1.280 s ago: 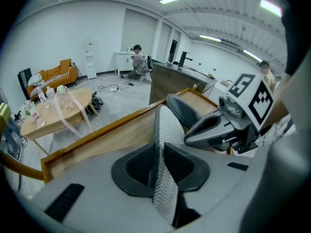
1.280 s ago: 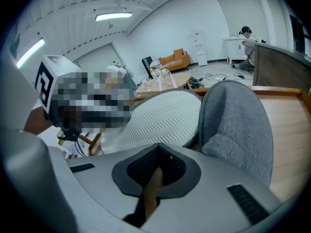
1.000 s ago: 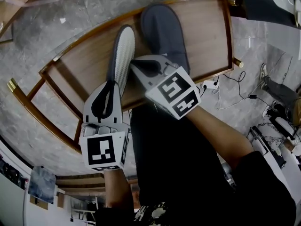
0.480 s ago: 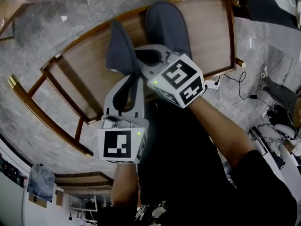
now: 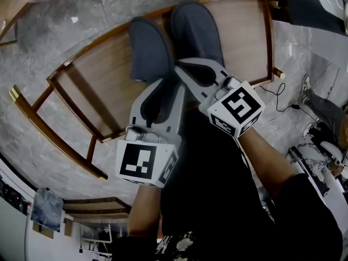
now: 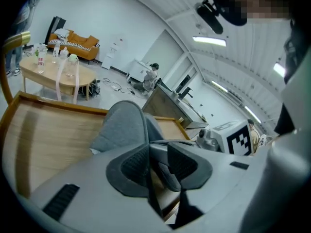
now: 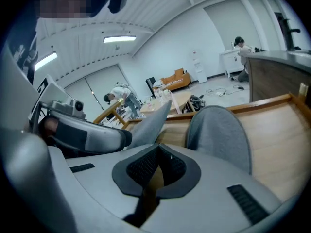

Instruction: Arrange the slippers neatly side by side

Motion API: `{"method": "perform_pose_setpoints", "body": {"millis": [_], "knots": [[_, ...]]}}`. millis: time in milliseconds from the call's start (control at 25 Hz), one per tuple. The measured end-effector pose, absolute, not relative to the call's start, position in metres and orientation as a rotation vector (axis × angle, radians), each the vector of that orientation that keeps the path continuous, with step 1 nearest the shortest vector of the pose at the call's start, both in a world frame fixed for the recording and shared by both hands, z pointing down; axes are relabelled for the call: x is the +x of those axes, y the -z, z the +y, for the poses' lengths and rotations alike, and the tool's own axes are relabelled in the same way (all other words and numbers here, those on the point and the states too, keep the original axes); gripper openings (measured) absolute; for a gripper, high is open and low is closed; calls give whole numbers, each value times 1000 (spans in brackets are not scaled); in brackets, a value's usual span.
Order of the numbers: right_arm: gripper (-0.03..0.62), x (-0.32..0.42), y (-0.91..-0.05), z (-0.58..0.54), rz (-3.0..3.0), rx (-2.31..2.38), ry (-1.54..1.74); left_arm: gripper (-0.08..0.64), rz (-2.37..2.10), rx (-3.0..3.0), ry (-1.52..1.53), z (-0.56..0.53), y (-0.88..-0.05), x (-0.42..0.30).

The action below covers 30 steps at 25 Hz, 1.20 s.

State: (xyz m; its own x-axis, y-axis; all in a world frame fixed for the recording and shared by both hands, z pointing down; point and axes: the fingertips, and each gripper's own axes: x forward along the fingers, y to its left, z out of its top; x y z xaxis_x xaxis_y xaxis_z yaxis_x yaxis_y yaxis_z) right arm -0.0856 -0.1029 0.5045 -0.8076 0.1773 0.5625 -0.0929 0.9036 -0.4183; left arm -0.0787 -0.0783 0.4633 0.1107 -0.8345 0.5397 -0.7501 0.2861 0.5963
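- Slippers, two grey closed-toe ones, lie side by side on a wooden desk [image 5: 92, 86] with a raised rim. The left slipper [image 5: 148, 50] and the right slipper [image 5: 196, 34] are just beside each other; whether their edges touch cannot be told.
- Around the desk is grey marbled floor [image 5: 81, 10], with loose cables [image 5: 272, 99] trailing on it to the right.
- In the gripper views the room behind shows an orange sofa [image 6: 77, 45] and a person crouching [image 6: 153, 75] far off.
- Both grippers reach in from the near edge and sit in front of the slippers' heels. The left gripper [image 5: 167, 81] is at the left slipper's heel and the right gripper [image 5: 179, 67] is at the right slipper's heel, their tips close together.
- Each slipper's long axis runs from the near edge of the desk toward the far edge, toe pointing away from the person. The two are roughly parallel; the left one leans a little to the left, and its toe stops short of the right one's toe. Both show their uppers.
- Left gripper: its jaws have just been opening and stand partly apart. Desk wood shows through the gap, and the pads press on nothing, with the left slipper rising just beyond them.
- Right gripper: its jaws are closed together with nothing between them; the right slipper lies just ahead and to the side.
- Both heels are hidden under the grippers in the head view, and the near edge of the desk is covered by the person's dark-clothed lap [image 5: 206, 189].
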Motion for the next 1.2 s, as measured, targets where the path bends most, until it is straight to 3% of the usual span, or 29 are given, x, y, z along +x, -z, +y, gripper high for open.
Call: {"method": "perform_pose_setpoints", "body": {"millis": [320,520,640,680,760,800,1200], "knots": [[0,-66,-468,-120,-2573,68,-509,126,-1913,1434,-34,-71,-457,-125],[0,-59,-465,-126,-2582,126,-504,211,-1870,1390,-154,-82,-496,-141],[0,-53,-467,-129,-2574,150,-509,214,-1832,1349,-234,-86,-517,-142],[0,-51,-468,-131,-2571,160,-511,199,-1828,1326,-264,-85,-523,-143],[0,-47,-470,-136,-2565,179,-511,68,-1844,1285,-299,-80,-529,-145],[0,-46,-470,-138,-2564,188,-512,37,-1863,1276,-299,-77,-528,-146],[0,-54,-471,-142,-2570,209,-502,25,-1968,1265,-282,-46,-509,-163]]}}
